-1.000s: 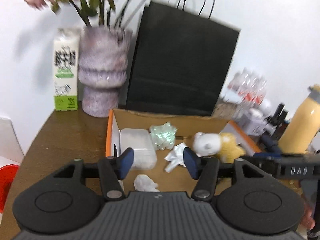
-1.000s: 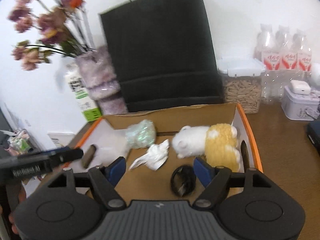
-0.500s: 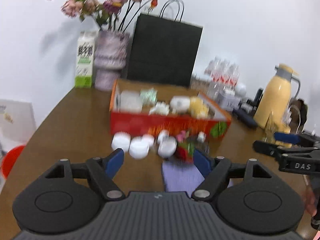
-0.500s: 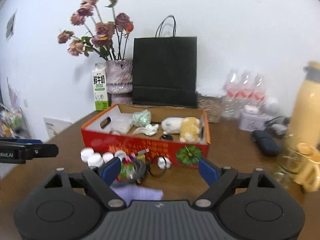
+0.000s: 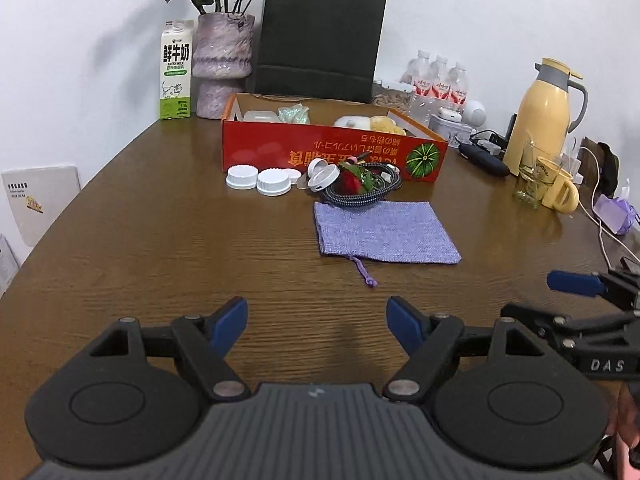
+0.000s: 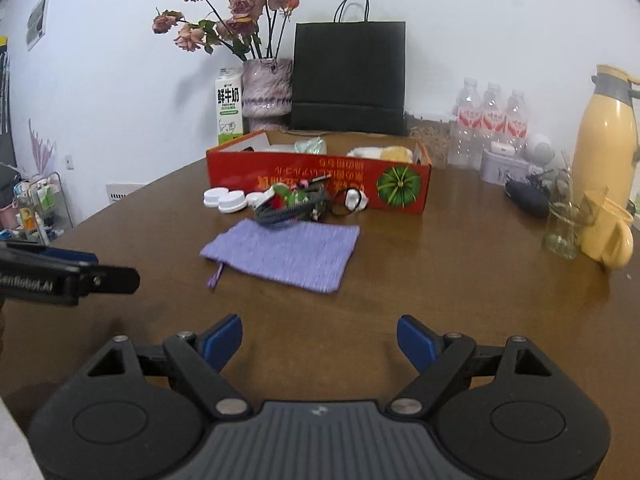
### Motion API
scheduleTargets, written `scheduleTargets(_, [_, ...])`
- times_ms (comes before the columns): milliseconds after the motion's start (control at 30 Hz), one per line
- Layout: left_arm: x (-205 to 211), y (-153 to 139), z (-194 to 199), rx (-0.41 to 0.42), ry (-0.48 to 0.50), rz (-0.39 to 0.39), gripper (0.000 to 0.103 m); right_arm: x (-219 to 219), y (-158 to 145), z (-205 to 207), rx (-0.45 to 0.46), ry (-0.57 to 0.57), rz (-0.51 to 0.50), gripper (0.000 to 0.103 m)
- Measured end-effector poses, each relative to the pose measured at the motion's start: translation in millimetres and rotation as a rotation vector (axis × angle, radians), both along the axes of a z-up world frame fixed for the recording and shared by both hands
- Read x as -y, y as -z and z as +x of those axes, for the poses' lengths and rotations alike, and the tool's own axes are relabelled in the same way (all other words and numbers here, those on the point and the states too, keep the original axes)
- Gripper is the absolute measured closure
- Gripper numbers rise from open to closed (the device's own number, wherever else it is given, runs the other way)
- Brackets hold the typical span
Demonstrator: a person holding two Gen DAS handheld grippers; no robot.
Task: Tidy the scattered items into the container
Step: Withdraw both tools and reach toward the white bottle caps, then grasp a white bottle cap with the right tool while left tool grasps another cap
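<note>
A red cardboard box point(image 5: 332, 156) point(image 6: 320, 180) stands at the far side of the wooden table and holds a white-and-yellow plush toy point(image 5: 370, 122) and several other pieces. In front of it lie white caps point(image 5: 258, 179) point(image 6: 224, 200), a coiled cable with a red item point(image 5: 362, 188) point(image 6: 286, 210) and a flat purple pouch point(image 5: 384, 230) point(image 6: 284, 250). My left gripper point(image 5: 316, 322) hangs open and empty over bare table short of the pouch. My right gripper point(image 6: 319, 340) is likewise open and empty, to the right of the left one.
Behind the box stand a black paper bag point(image 5: 320, 40), a vase of flowers point(image 5: 222, 64) and a milk carton point(image 5: 176, 70). At the right are water bottles point(image 6: 490, 120), a yellow thermos point(image 5: 540, 116), a glass point(image 6: 562, 226), a yellow mug point(image 6: 608, 236) and a dark case point(image 5: 484, 160).
Both grippers have drawn back from over the box to the near part of the table. Their jaws have spread wider. The box and loose items now lie well ahead.
</note>
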State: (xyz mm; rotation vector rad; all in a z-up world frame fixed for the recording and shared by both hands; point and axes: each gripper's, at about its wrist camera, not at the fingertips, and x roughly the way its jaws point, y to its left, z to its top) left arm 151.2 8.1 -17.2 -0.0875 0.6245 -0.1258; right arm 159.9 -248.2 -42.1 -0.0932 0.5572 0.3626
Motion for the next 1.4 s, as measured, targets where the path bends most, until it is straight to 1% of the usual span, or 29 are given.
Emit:
scheduleTargets(133, [-1,-1,-5,0.008,-0.003,-0.003,0.024,5,0,-11,0.004,0.014,0.02,0.019])
scheduleTargets(233, [-3,2,-3,0.001,-0.012,-0.008,0.024,7,-2,-12,0.014,0.022,0.024,0.019])
scheduleTargets(367, [-12,6,3,-0.01,-0.031,-0.015,0.024,5,-3,-4,0.02,0.015,0.036,0.019])
scheduleTargets(467, [-22,5,13,-0.007,-0.048,-0.015,0.025,-2,-5,6,0.025,-0.012,0.047,0.022])
scheduleTargets(567, [-37,2,27,0.009,-0.083,-0.012,0.025,-15,-11,20,0.03,-0.063,0.073,0.027])
scheduleTargets(667, [-52,-1,41,0.017,-0.116,-0.015,0.025,-37,-19,41,0.046,-0.115,0.079,0.029])
scheduleTargets(733, [-62,-3,51,0.026,-0.122,-0.016,0.025,-56,-23,60,0.058,-0.141,0.066,0.034])
scheduleTargets(800, [-70,-2,64,0.026,-0.125,-0.011,0.025,-76,-26,78,0.065,-0.171,0.049,0.035])
scheduleTargets(967, [-91,2,95,0.01,-0.123,-0.016,0.025,-124,-23,125,0.054,-0.238,0.01,0.039])
scheduleTargets(1067, [-101,5,115,0.005,-0.118,-0.015,0.027,-150,-19,153,0.042,-0.253,-0.031,0.046])
scheduleTargets(1167, [-109,11,132,-0.005,-0.115,-0.003,0.028,-169,-13,180,0.009,-0.252,-0.069,0.05])
scheduleTargets(1233, [-113,14,138,-0.003,-0.094,-0.021,0.028,-178,-6,198,-0.043,-0.248,-0.07,0.055])
scheduleTargets(1300, [-115,16,144,-0.007,-0.068,-0.04,0.028,-183,2,211,-0.077,-0.227,-0.077,0.057])
scheduleTargets(1367, [-114,18,153,-0.011,-0.057,-0.026,0.028,-186,7,219,-0.094,-0.218,-0.066,0.061])
scheduleTargets(1400, [-112,18,158,-0.011,-0.05,-0.011,0.028,-185,10,221,-0.1,-0.216,-0.051,0.068])
